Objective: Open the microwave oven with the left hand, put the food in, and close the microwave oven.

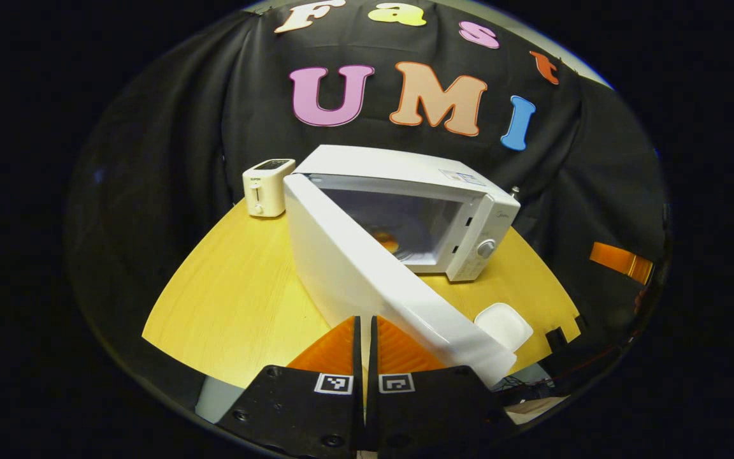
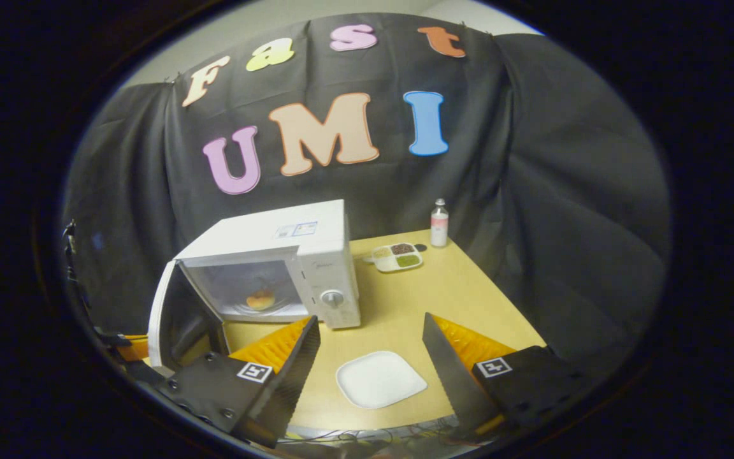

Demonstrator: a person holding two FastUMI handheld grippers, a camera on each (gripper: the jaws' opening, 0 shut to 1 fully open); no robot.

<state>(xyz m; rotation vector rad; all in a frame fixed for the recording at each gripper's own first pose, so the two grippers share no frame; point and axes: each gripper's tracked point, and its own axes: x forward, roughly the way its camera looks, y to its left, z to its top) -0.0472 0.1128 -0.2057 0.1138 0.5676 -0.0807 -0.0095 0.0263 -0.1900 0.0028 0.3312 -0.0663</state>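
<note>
- The microwave oven [image 2: 284, 268] stands on the yellow wooden table [image 2: 469, 299], left of centre in the right gripper view, and its door [image 2: 169, 319] hangs wide open toward the lower left of the frame.
- Inside the cavity sits the food [image 2: 261, 298], a small orange-brown piece on the turntable; in the left gripper view it shows as an orange spot [image 1: 387, 242] just past the door's edge, at mid-frame.
- In the left gripper view the open door [image 1: 373, 280] runs as a long white slab from upper centre down to lower right, and the left gripper [image 1: 365, 344] sits at the bottom of the frame with its two orange-backed fingers pressed together, only a thin slit between them and nothing caught there. They lie right beside the door's outer face; I cannot tell whether they touch it.
- The right gripper [image 2: 370, 357] is at the bottom of its own view with fingers spread wide and holding nothing.
- Between those spread fingers, on the table, lies an empty white square plate [image 2: 380, 379]; the same plate [image 1: 504, 325] peeks out beyond the door at lower right of the left gripper view.
- A white toaster [image 1: 267, 187] stands left of the oven, upper left of centre in the left gripper view.
- At the table's far side in the right gripper view are a divided tray [image 2: 396, 256] with small portions and, just to its right, a small upright bottle [image 2: 439, 223].
</note>
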